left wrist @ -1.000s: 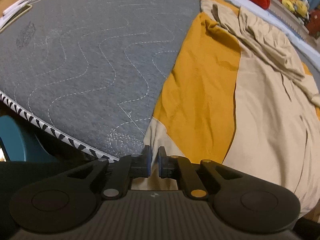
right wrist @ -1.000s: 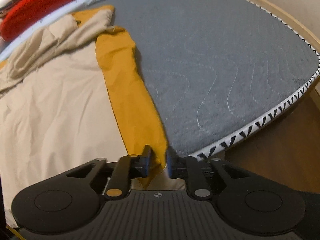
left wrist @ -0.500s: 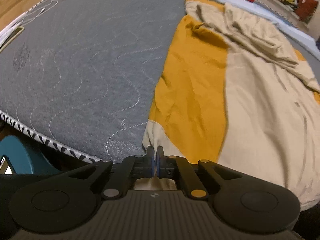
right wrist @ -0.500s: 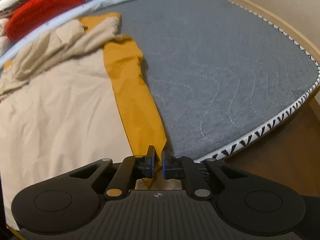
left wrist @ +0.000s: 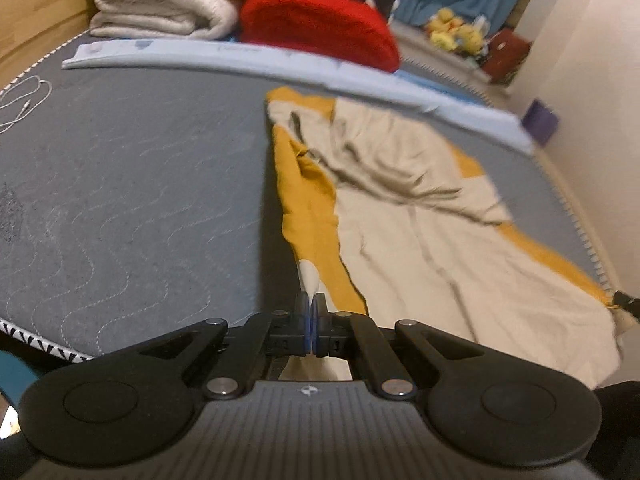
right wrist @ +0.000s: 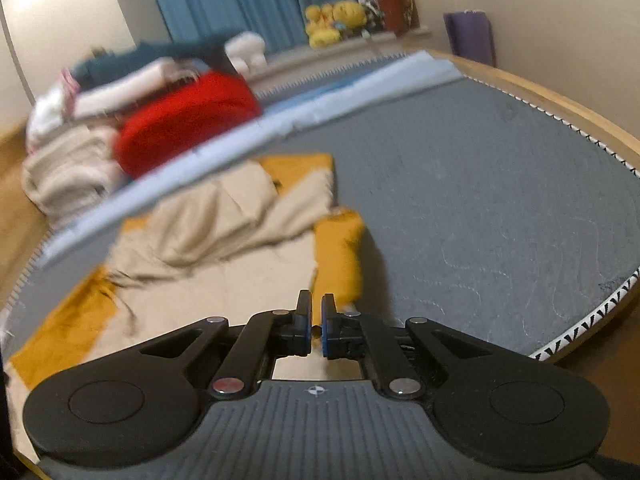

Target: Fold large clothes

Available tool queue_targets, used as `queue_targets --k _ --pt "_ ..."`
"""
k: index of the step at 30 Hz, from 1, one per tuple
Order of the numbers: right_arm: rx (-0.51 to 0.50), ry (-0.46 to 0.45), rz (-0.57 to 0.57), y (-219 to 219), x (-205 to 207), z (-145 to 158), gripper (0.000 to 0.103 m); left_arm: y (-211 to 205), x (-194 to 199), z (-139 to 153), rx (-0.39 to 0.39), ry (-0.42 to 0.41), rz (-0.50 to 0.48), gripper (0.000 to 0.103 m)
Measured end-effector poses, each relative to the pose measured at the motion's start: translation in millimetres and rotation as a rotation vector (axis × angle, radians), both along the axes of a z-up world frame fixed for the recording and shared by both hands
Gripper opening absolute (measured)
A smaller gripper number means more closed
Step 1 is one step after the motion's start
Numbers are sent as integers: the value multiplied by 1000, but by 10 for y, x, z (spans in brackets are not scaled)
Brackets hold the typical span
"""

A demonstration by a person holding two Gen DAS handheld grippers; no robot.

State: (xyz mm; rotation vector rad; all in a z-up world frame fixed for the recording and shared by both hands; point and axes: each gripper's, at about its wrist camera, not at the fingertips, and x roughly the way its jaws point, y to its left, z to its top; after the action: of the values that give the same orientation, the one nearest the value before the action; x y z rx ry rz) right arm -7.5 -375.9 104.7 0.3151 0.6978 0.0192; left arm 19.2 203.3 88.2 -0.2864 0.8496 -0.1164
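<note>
Both tools have just closed on the near hem of the garment [left wrist: 432, 248] and lifted it: a second back each hovered low at the mattress [left wrist: 132, 184] edge with the jaws parted around the cloth, and now the views look far across the bed. Left tool [left wrist: 310, 322]: clenched on a cream corner that rises taut as a thin peak into the pads, mustard panel just behind it. Right tool [right wrist: 316, 326]: jaws have been closing and stand drawn together with a sliver of gap showing; cloth runs up to and under them, so judged to be gripping the hem at the garment's right corner, though the pinch itself is partly hidden. Meaning for the task: the first fold looks begun, with the near edge raised ready to carry toward the far end. The garment lies lengthwise on the grey quilted mattress, its far end near the pale blue strip [left wrist: 280, 68] that crosses the bed. It is cream down the middle with mustard-yellow side panels; the near half is fairly flat, the far half bunched in loose creases. Beyond the strip, a red cushion [left wrist: 320, 24] and folded pale blankets [left wrist: 168, 0]. Frames are motion-blurred.
</note>
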Motion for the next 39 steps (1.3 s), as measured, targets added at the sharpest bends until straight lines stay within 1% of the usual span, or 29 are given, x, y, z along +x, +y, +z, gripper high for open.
queue_targets --k 2,5,8,9,10,11,12,14,17,18,20,21,22,23,25,27,28,29,30,31,33,35,39 --pt "13 -41 -6 -107 -137 124 0 41 -82 119 -26 -19 -15 0" --pt "30 -48 -12 -267 -264 172 0 80 -152 167 -44 -22 -30 0" --pt "26 -19 -28 -338 -223 21 0 33 -82 24 -9 5 -47 0" --pt "36 1 -39 -350 -192 -72 0 5 -57 -62 8 25 -46 0" --pt "35 16 -49 -336 -163 -161 3 -31 -21 -139 24 43 -44 0" --pt "22 33 -60 -325 -109 -254 3 -71 15 -226 42 62 -44 0" --pt "15 66 -67 -319 -25 -365 5 -81 38 -299 51 81 -40 0" --pt "26 122 -69 -311 136 -585 22 -61 51 -412 42 109 -22 0" --pt "-61 198 -63 -231 334 -963 31 -45 71 -473 22 108 -16 0" --pt "-77 256 -59 -222 420 -1117 31 -42 75 -483 23 109 -15 0" --pt "-95 327 -56 -232 542 -1324 32 -38 75 -494 20 112 -15 0" --pt "-122 346 -61 -238 593 -1392 32 -38 86 -498 17 115 -16 0" --pt "-144 358 -63 -225 637 -1439 36 -36 92 -495 13 118 -17 0" --pt "-156 366 -61 -228 677 -1484 42 -41 99 -500 10 120 -17 0" --pt "-160 393 -50 -234 743 -1564 50 -31 114 -506 3 125 -15 0" --pt "-156 419 -30 -225 781 -1624 52 -25 124 -514 0 130 -10 0" --pt "-166 416 -15 -209 768 -1626 49 -37 115 -513 0 132 -8 0" --pt "-173 410 7 -173 773 -1626 33 -37 116 -515 1 134 -8 0" --pt "-176 404 27 -139 780 -1618 25 -42 124 -519 3 137 -8 0" --pt "-177 400 39 -121 775 -1607 5 -44 126 -521 6 139 -9 0" --pt "-141 387 40 -134 752 -1556 2 -51 126 -517 12 140 -8 0" --pt "-110 357 39 -156 724 -1432 1 -54 99 -497 14 133 -5 0" --pt "-17 242 82 -199 595 -978 1 -65 13 -364 12 90 -26 0"
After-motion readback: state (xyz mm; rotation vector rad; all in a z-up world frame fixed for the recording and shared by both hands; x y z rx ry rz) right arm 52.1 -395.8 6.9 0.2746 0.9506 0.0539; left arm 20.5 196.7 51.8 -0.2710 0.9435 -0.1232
